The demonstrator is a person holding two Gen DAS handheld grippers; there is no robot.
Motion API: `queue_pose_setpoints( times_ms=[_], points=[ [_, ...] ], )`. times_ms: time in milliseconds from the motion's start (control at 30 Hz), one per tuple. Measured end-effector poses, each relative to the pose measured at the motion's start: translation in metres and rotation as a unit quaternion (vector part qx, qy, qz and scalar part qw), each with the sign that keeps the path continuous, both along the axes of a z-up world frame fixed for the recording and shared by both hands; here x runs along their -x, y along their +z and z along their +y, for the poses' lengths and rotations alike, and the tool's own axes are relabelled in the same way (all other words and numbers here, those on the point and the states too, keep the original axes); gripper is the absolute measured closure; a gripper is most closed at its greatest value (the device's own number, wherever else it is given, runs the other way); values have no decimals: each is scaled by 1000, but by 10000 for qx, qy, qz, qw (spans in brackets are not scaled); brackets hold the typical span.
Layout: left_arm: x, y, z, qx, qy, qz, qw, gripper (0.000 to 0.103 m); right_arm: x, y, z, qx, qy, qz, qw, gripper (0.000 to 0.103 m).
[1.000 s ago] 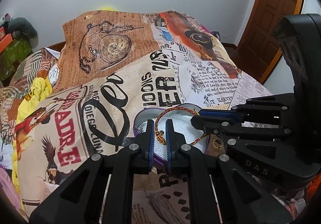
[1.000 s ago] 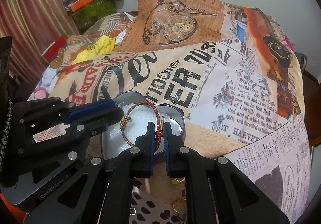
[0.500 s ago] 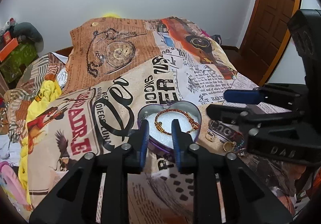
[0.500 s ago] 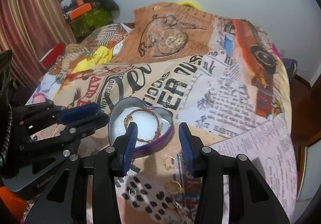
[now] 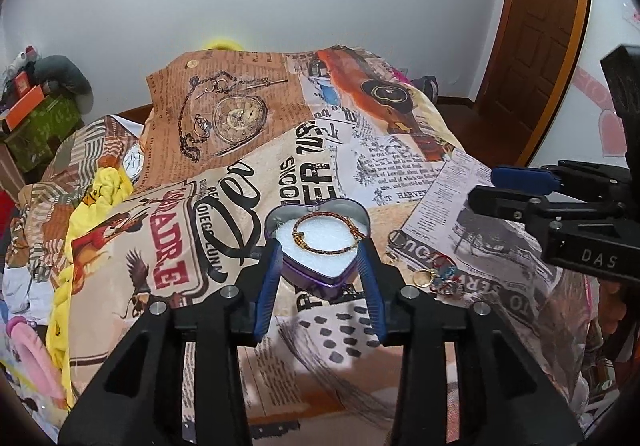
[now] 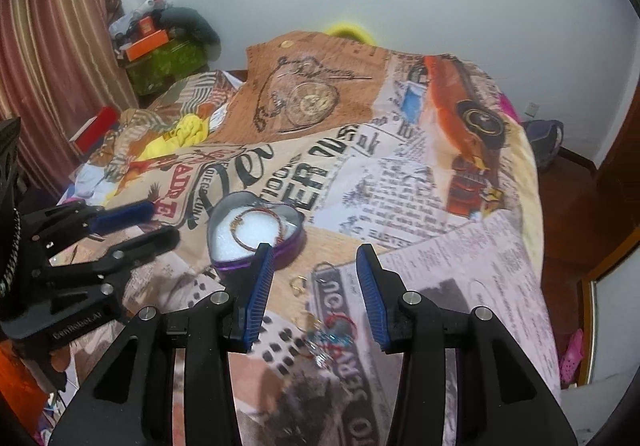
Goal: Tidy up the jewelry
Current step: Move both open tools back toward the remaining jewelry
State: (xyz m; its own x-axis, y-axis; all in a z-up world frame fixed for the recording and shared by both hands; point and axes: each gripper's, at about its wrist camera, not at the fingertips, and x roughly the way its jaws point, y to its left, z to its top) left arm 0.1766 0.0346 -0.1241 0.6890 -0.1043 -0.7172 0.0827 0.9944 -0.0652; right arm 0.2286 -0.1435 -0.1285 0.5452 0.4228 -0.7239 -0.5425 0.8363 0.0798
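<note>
A purple heart-shaped tin (image 5: 320, 278) (image 6: 294, 242) with white foam sits on the printed bedspread. A red and gold cord bracelet (image 5: 328, 234) (image 6: 256, 224) lies inside it. My left gripper (image 5: 318, 250) is open and empty, raised just in front of the tin. My right gripper (image 6: 316, 252) is open and empty, above and right of the tin. Loose gold rings (image 5: 420, 278) (image 6: 298, 282) and a red and blue beaded piece (image 5: 446, 278) (image 6: 334, 334) lie on the bedspread right of the tin.
The bed is covered by a newspaper-print bedspread (image 5: 360, 166). A yellow cloth (image 5: 104, 190) lies at the left. Boxes and clutter (image 6: 160, 46) stand at the far left. A wooden door (image 5: 540, 26) is at the right.
Both grippers let go of the bracelet, which now lies in the tin. Both opened wide and pulled back and up from the tin.
</note>
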Motion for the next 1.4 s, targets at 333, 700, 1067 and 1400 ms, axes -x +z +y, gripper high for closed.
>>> queue_pose_setpoints(
  times_ms=[333, 700, 1067, 1400],
  points=[
    [3, -20, -24, 72, -224, 379, 9990, 64, 2, -25, -38, 132, -287, 300, 9991, 64],
    [2, -46, -46, 170, -476, 776, 9957, 64, 17, -55, -41, 59, -57, 793, 9968, 64],
    [10, -67, -44, 355, -658, 1031, 9919, 65, 18, -83, -18, 149, 159, 1032, 9944, 64],
    [-2, -75, -50, 401, -790, 1041, 9906, 81, 18, -85, -12, 136, 270, 920, 9953, 68]
  ],
)
